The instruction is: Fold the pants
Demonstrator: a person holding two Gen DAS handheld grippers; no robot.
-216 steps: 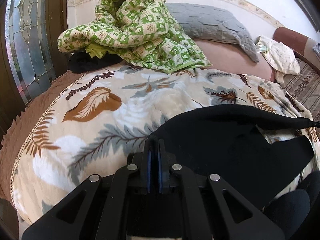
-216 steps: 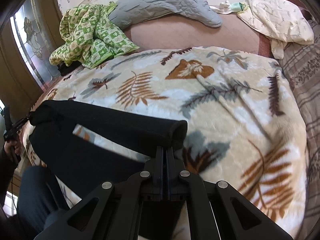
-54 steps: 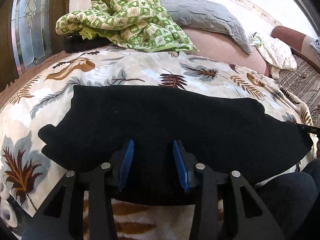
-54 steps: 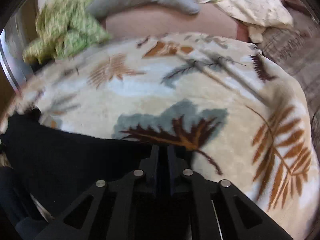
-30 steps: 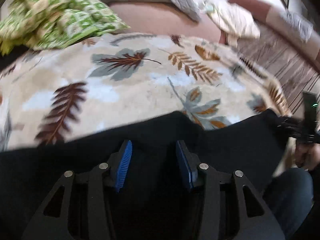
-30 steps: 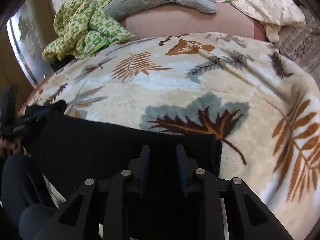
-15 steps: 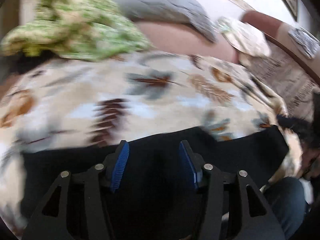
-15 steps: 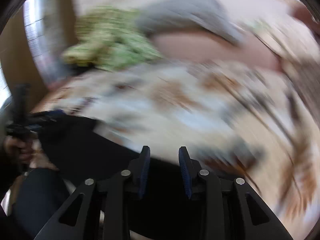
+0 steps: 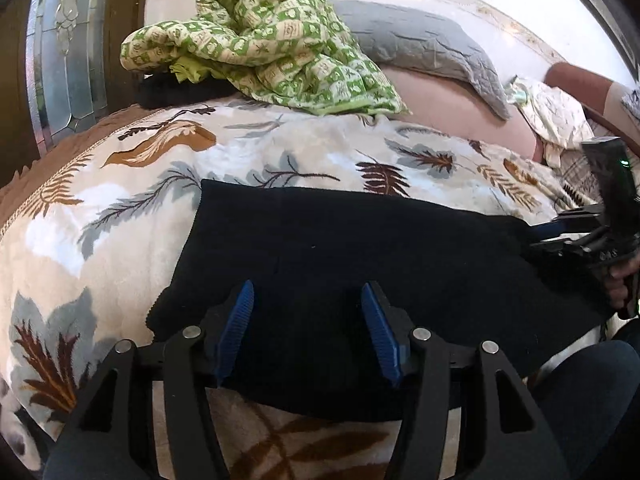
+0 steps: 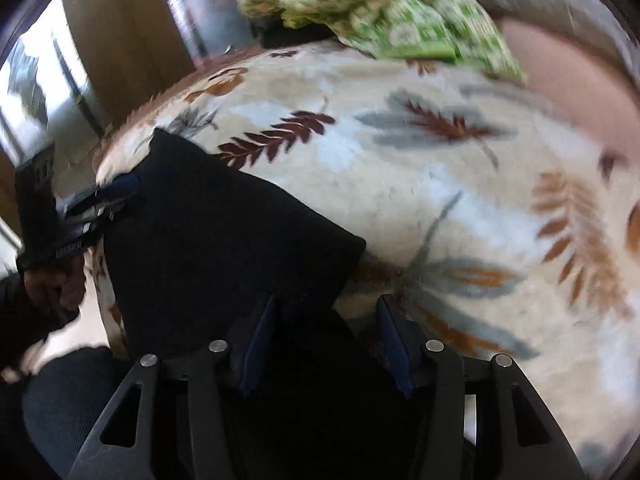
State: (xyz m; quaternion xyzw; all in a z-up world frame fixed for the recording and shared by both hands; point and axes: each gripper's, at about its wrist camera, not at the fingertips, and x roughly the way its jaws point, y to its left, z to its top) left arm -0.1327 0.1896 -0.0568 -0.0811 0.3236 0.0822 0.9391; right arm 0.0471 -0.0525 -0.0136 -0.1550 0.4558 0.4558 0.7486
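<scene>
Left wrist view: the black pants (image 9: 352, 248) lie flat as a folded band across the leaf-print blanket (image 9: 120, 216), near its front edge, likely laid out so another fold can be made. The left gripper (image 9: 308, 312) hovers over the near edge with jaws spread, holding nothing. Behind lie a green patterned quilt (image 9: 272, 40) and a grey pillow (image 9: 424, 44).

Right wrist view, blurred: the right gripper (image 10: 326, 332) is likewise spread and empty, over the pants' right end, probably positioned to pinch that end for the next fold.
</scene>
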